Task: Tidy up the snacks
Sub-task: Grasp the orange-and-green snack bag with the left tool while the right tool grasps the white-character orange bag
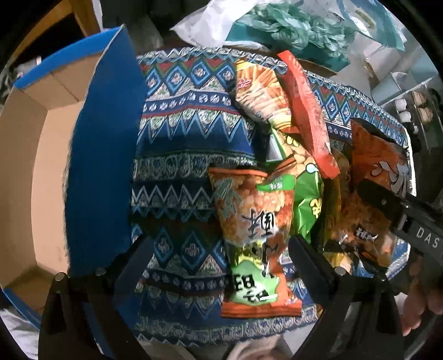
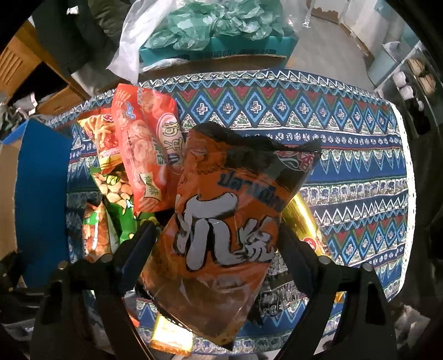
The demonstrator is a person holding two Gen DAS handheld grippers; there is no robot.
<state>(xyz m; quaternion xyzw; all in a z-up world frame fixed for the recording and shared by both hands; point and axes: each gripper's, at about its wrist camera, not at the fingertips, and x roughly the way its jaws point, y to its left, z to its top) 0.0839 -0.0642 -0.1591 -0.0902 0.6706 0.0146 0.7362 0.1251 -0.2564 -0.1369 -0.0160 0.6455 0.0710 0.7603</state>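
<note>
Several snack bags lie piled on a patterned tablecloth [image 1: 188, 124]. In the left wrist view an orange and green bag [image 1: 257, 221] lies flat between the wide-apart fingers of my left gripper [image 1: 218, 246], which is open and points down; its right finger stands close to the bag's edge and its left finger well clear. In the right wrist view an orange and black bag [image 2: 221, 221] rests tilted on the pile and fills the gap of my right gripper [image 2: 218, 235], whose jaws stand wide on either side without visibly squeezing it. The same bag [image 1: 373, 155] shows under a right finger [image 1: 379, 198].
An open cardboard box [image 1: 41, 166] with a blue flap [image 1: 105, 138] stands at the table's left. A red bag [image 2: 144, 149], a fries bag [image 1: 260, 91], a green peanut bag [image 1: 307, 199] and a gold pack [image 2: 301, 221] lie in the pile. Teal plastic bags [image 2: 210, 25] sit behind.
</note>
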